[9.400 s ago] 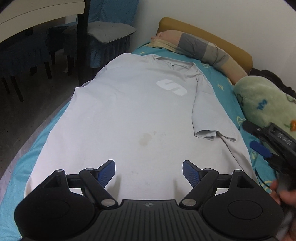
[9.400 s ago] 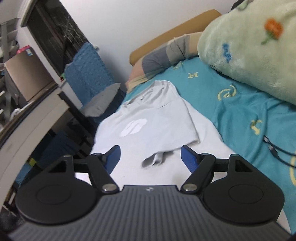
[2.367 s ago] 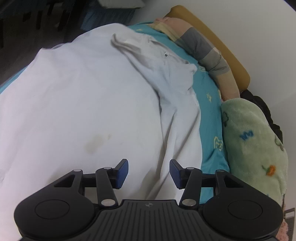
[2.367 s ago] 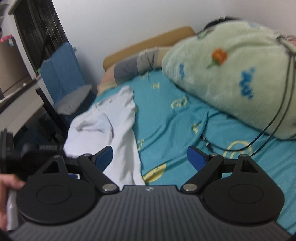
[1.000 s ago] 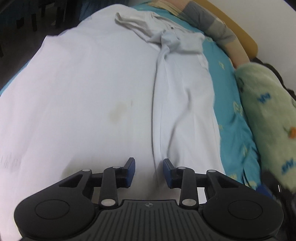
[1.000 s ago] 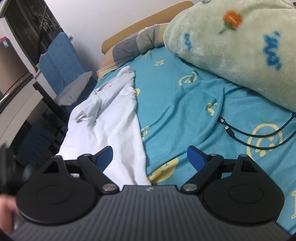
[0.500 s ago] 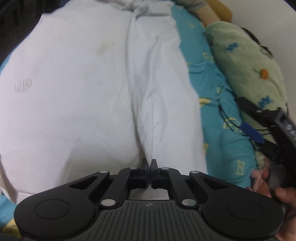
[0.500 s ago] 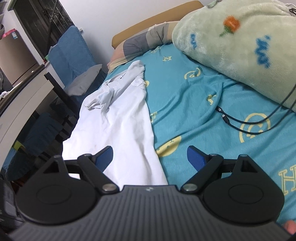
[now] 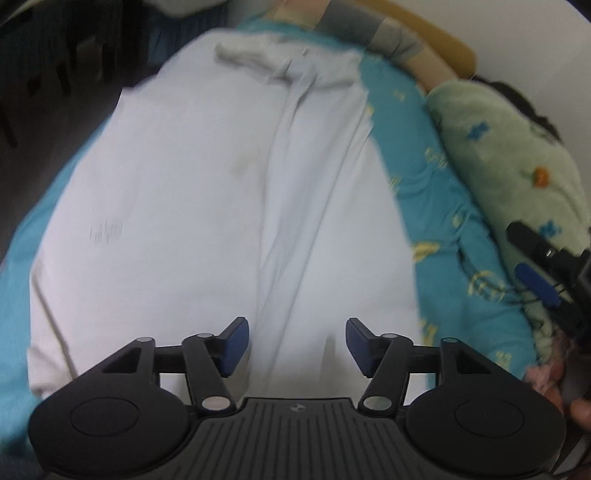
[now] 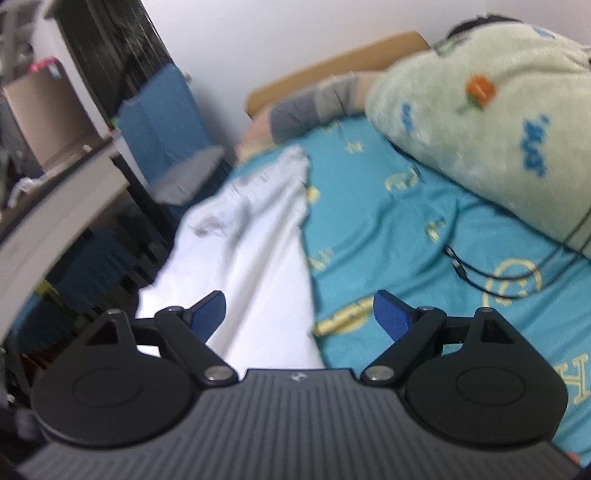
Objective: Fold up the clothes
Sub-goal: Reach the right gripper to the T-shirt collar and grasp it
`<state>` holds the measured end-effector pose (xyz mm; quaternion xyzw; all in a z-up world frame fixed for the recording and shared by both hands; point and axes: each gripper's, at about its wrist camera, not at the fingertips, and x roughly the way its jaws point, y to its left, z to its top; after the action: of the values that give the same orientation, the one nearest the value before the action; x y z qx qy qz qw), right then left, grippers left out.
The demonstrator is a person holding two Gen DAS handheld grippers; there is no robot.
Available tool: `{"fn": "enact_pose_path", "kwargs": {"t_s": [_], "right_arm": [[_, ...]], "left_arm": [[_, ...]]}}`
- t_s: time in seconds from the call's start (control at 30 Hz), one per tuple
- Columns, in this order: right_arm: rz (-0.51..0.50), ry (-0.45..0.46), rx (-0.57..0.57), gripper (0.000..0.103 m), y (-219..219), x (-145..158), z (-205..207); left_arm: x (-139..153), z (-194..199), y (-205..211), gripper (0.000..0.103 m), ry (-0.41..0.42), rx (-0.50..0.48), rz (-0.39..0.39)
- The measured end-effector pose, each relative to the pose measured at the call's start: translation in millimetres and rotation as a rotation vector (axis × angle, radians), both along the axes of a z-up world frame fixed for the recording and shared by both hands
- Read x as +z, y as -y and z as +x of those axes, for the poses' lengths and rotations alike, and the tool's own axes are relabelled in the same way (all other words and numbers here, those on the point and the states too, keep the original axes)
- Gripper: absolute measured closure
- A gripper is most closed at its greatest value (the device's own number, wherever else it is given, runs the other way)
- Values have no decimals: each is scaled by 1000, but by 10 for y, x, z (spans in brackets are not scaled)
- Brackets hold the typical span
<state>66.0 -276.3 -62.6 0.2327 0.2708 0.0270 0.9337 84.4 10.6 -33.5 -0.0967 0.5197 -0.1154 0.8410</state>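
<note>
1. Left wrist view looks down on a white shirt (image 9: 207,206) spread lengthwise over a bed with a teal sheet (image 9: 447,236) printed with yellow motifs.
2. One side of the shirt is folded in over the body, leaving a long ridge of cloth down the middle; the collar end lies bunched at the far end, near a grey and beige pillow (image 9: 373,29).
3. A faint yellowish stain and a small grey mark show on the shirt's flat part.
4. The left hand-held gripper (image 9: 297,345) hangs above the near end of the shirt; its jaws are opening, the blue pads (image 9: 234,341) stand apart, and nothing is gripped between them.
5. A pale green blanket (image 9: 517,147) with blue and orange motifs lies along the right side of the bed.
6. At the right edge of this view the right hand-held gripper (image 9: 543,266) shows beside the blanket, with fingers (image 9: 580,406) of the person's hand below it.
7. Right wrist view shows the right hand-held gripper (image 10: 299,314) with its jaws wide apart and empty, over the shirt's (image 10: 255,236) right edge and the bare sheet.
8. A black cable (image 10: 509,269) lies on the sheet below the green blanket (image 10: 491,107).
9. A blue-covered chair (image 10: 166,122) and a pale bench (image 10: 62,206) stand beside the bed on the left.
</note>
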Motion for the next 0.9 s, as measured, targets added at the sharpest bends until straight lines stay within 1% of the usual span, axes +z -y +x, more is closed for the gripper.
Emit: {"fn": "enact_pose_path", "kwargs": {"t_s": [0.03, 0.07, 0.1, 0.17, 0.2, 0.23, 0.27, 0.3, 0.37, 0.47, 0.53, 0.63, 0.67, 0.77, 0.8, 0.83, 0.9], "right_arm": [[13, 14, 13, 15, 12, 45, 26], [22, 20, 28, 15, 20, 84, 92], [29, 22, 45, 15, 24, 120, 177], [43, 27, 78, 15, 34, 192, 346], [44, 25, 95, 17, 32, 218, 454], [35, 21, 115, 19, 14, 236, 581], [22, 14, 132, 24, -15, 240, 737], [7, 7, 145, 25, -47, 239, 903], [-8, -4, 171, 25, -116, 220, 1259], [12, -18, 206, 25, -273, 109, 1868], [1, -32, 228, 25, -455, -17, 2279], [-31, -56, 249, 26, -746, -256, 2853], [-56, -62, 249, 28, -843, -339, 3017], [-124, -87, 244, 29, -1097, -580, 3442], [-151, -87, 242, 39, -1171, -643, 3533], [-176, -77, 246, 44, -1230, -688, 3590], [-273, -35, 270, 67, -1383, -703, 3585]], "left_arm": [[81, 56, 93, 30, 41, -10, 13], [162, 112, 186, 22, 81, -21, 25], [238, 168, 277, 20, 121, -31, 38], [291, 272, 400, 18, 183, -62, 62], [314, 323, 459, 17, 212, -77, 72], [292, 375, 491, 17, 223, -86, 72], [251, 431, 475, 17, 230, -83, 69], [208, 467, 421, 17, 233, -67, 63], [115, 537, 303, 17, 245, -44, 61], [-79, 632, 84, 17, 246, -21, 108], [-179, 755, -68, 17, 230, -1, 82], [-286, 969, -330, 17, 221, 81, 27], [-320, 1032, -397, 17, 229, 104, 24], [-421, 1186, -549, 17, 248, 151, 35], [-446, 1222, -582, 17, 254, 155, 35], [-469, 1253, -614, 17, 255, 160, 30], [-513, 1324, -664, 17, 255, 179, 22]]}}
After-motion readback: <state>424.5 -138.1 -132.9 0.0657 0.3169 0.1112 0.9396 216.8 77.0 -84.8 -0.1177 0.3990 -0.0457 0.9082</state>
